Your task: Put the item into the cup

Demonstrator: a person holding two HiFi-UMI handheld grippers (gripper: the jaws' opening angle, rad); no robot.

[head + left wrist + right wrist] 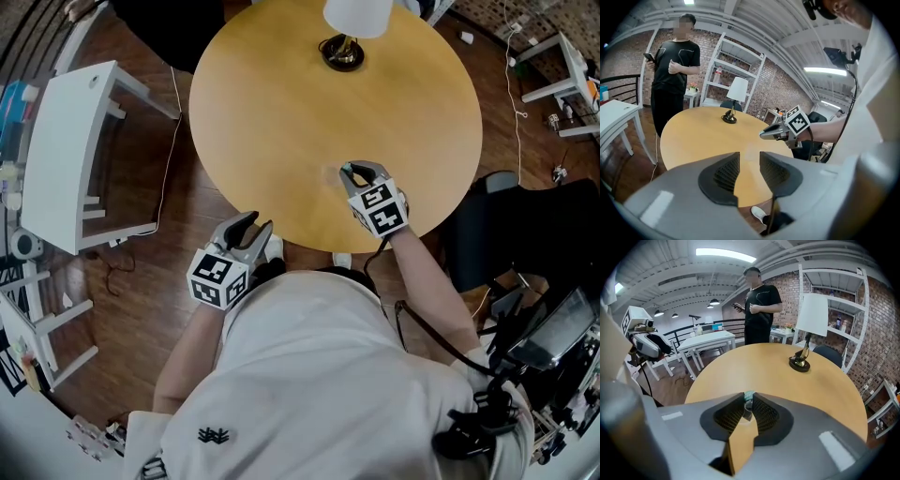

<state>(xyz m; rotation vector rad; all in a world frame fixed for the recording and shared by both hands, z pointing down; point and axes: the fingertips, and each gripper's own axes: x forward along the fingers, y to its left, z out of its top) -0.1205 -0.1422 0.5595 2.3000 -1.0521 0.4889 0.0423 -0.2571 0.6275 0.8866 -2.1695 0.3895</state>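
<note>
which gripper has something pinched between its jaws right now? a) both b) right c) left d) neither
b: the right gripper is shut on a small teal item, while the left gripper stands open with nothing in its gap.

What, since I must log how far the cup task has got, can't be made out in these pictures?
1. Small teal item: in the right gripper view it is mostly covered by the shut jaws of the right gripper; too small in the head view to identify.
2. Cup: no view shows one clearly; if transparent, it is lost against the round wooden table.
3. White lampshade: cut off by the head view's top edge.
</note>
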